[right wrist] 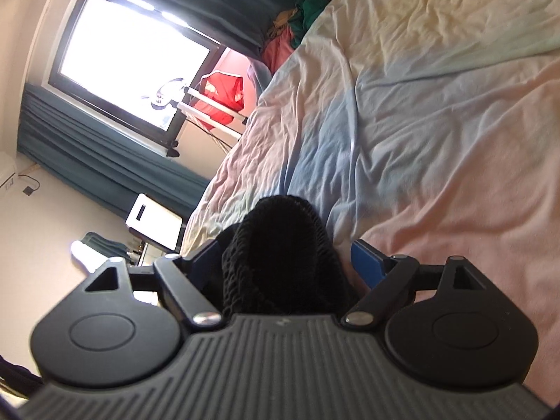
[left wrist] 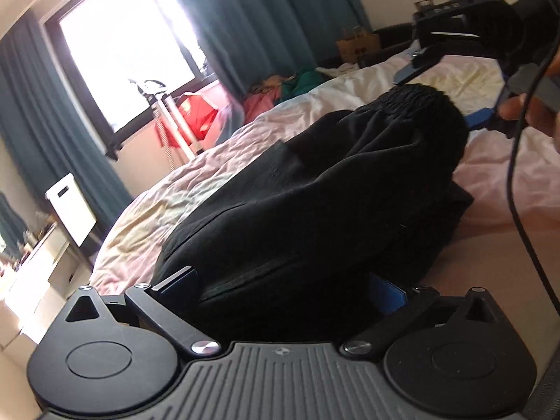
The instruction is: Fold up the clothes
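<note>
**Inspector:** Start with the garment.

**Assessor:** A black garment (left wrist: 315, 189) with a gathered elastic waistband (left wrist: 416, 96), probably shorts or trousers, lies bunched lengthwise on the pastel bedsheet (left wrist: 196, 189). It appears folded along its length, with a lower layer showing at its right edge. I judge it laid so for a further fold across.

**Inspector:** The tools?

**Assessor:** The left gripper (left wrist: 280, 287) sits at the near end, jaws spread wide, with dark cloth lying between the blue pads but no pad seen pressing on it. The right gripper (right wrist: 285, 262) is at the waistband end, jaws equally wide. The ribbed band (right wrist: 280, 238) humps up between them, clear of both pads. Neither tool holds anything.

**Inspector:** Why one at each end?

**Assessor:** My reading: the cloth is set down and let go, both ends free.

**Inspector:** Surroundings?

**Assessor:** A bright window (right wrist: 136, 59) with teal curtains (left wrist: 266, 17), a red item (right wrist: 220, 96) on a rack and loose coloured clothes (left wrist: 280, 91) past the bed's far edge.
</note>
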A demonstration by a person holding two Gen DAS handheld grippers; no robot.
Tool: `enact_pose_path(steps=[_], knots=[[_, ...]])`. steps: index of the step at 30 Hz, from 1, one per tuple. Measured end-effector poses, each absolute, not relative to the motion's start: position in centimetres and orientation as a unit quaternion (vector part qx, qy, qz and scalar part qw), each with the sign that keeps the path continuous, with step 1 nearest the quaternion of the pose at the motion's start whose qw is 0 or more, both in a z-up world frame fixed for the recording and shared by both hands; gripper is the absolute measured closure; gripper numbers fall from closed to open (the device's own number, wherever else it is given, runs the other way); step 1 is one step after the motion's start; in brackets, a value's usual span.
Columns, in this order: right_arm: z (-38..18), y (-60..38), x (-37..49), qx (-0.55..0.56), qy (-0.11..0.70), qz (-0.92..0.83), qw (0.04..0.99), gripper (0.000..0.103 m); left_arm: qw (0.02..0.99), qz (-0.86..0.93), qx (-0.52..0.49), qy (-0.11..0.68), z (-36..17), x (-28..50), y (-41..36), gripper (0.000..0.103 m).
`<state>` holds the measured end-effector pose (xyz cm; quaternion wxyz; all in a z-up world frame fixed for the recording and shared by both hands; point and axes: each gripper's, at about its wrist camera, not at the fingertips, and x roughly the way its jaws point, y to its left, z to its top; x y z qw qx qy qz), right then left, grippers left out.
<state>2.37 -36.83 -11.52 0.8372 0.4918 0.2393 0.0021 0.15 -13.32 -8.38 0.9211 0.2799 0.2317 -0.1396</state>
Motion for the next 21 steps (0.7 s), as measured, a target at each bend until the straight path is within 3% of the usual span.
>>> enact_pose_path(steps=[18,21], knots=[[-14.4,-33.4,3.7,0.481,0.309,0.031,0.820,0.017,0.942,-0.032,0.123,0.310,-5.8,0.6,-6.8,0.000],[-13.4,-32.2,3.7,0.419,0.310,0.037,0.853,0.025,0.943,-0.030,0.091,0.320,-5.7,1.2,-5.9,0.000]])
